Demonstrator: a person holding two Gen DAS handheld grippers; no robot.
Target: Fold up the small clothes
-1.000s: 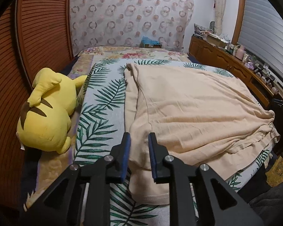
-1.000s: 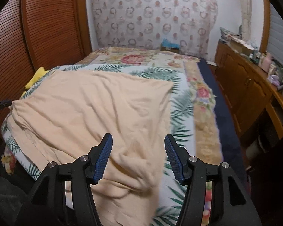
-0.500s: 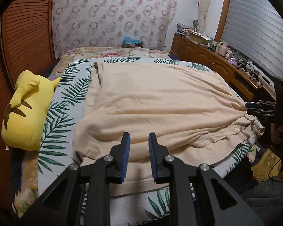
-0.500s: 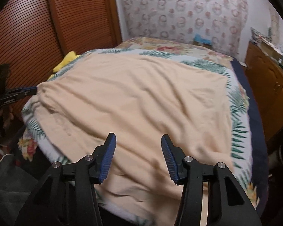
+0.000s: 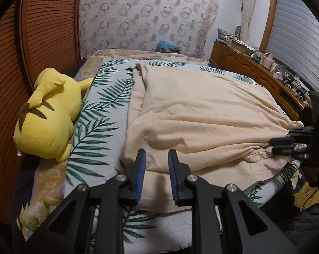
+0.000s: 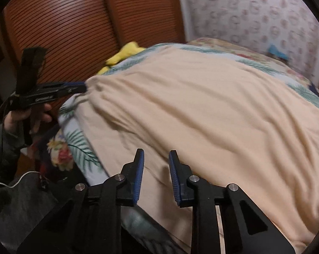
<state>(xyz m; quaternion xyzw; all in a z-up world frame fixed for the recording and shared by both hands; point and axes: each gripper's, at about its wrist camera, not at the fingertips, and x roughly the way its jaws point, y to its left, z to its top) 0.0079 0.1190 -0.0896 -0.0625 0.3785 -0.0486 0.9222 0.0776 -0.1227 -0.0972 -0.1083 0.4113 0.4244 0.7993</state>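
Left wrist — soft, creased peach garment [image 5: 201, 114]

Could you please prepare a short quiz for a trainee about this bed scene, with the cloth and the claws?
1. True or false: the yellow plush toy lies on top of the peach-coloured cloth garment.
2. What is pinched in the left claw? A: a corner of the garment. B: the plush toy. C: nothing.
3. Fill in the missing word: the garment is spread on a white bed cover printed with green ____.

Key: 1 false, because the toy lies beside the garment and apart from it. 2 A. 3 leaves.
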